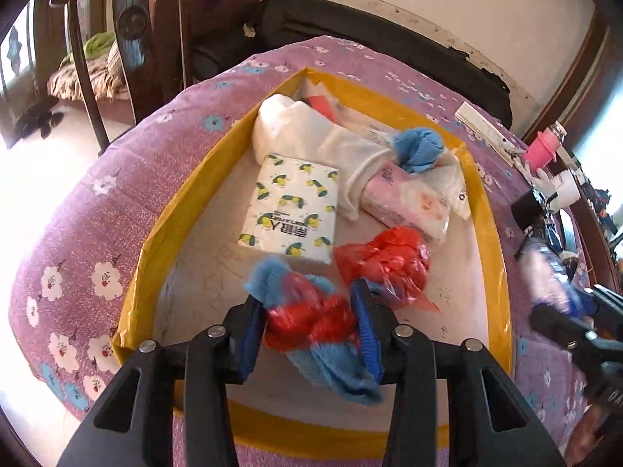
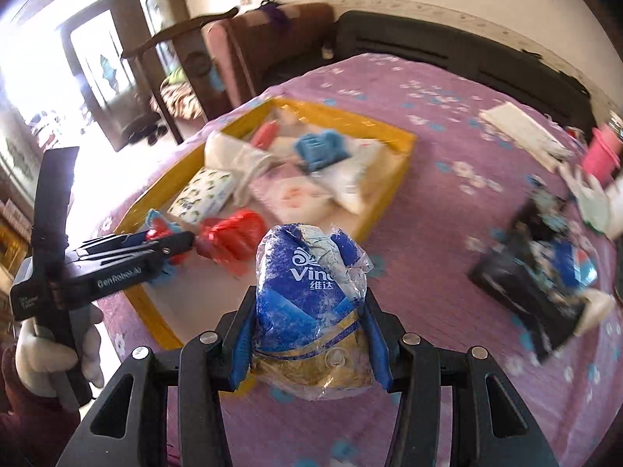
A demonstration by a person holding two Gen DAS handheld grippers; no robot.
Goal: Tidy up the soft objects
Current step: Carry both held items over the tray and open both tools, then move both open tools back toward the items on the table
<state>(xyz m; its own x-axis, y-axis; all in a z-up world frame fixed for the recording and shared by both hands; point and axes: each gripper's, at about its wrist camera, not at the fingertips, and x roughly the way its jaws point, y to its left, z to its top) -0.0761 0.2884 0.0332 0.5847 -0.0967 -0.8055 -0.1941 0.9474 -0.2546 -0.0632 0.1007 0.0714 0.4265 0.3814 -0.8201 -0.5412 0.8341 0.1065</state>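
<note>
Blue left fingers (image 1: 260, 319) pinch sock bundle (image 1: 311, 319) | right fingers (image 2: 243, 334) clamp tissue pack (image 2: 311, 311)

Dark patterned packet (image 2: 541, 268): motion-blurred, print unreadable. Pink cup (image 2: 601, 153): smeared, cut by right edge. Blue tissue pack (image 1: 553, 276): blurred streak in left-wrist view, partly behind right gripper (image 1: 572, 323).

Left gripper (image 1: 307, 323): black moulded frame, 2 fingers lined with ribbed blue pads (image 1: 368, 334), 4 round silver screws across the linkage, triangular cut-outs in the outer arms. Right gripper (image 2: 309, 334): identical build, black frame, blue pads (image 2: 241, 350), 4 silver screws. Seen from the right wrist camera: black left-gripper body lettered "GenRobot.AI" in white, tall black upright handle, white glove (image 2: 46, 354) on the hand, dark maroon sleeve (image 2: 23, 420) at the wrist.
</note>
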